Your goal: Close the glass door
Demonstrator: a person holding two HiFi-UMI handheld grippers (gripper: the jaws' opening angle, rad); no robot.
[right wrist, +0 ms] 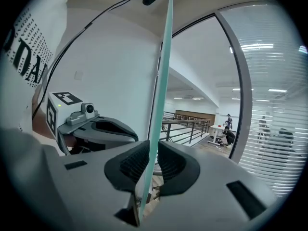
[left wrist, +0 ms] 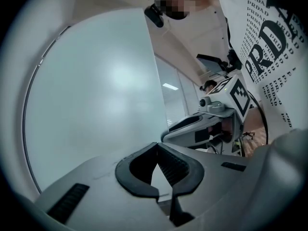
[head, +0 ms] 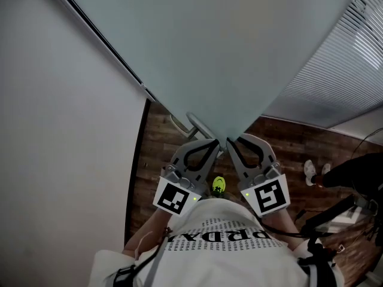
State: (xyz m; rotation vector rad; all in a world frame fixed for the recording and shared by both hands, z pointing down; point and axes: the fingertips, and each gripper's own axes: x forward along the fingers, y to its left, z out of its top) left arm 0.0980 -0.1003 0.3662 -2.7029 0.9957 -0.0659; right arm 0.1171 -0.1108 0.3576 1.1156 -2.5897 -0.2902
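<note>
Two tools meet the frosted pale-green glass door point(head: 209, 52): my right gripper point(right wrist: 153, 162) clamps its thin edge between the pads, while my left gripper point(left wrist: 159, 150), pinched together on nothing, sits just beside the pane.
</note>
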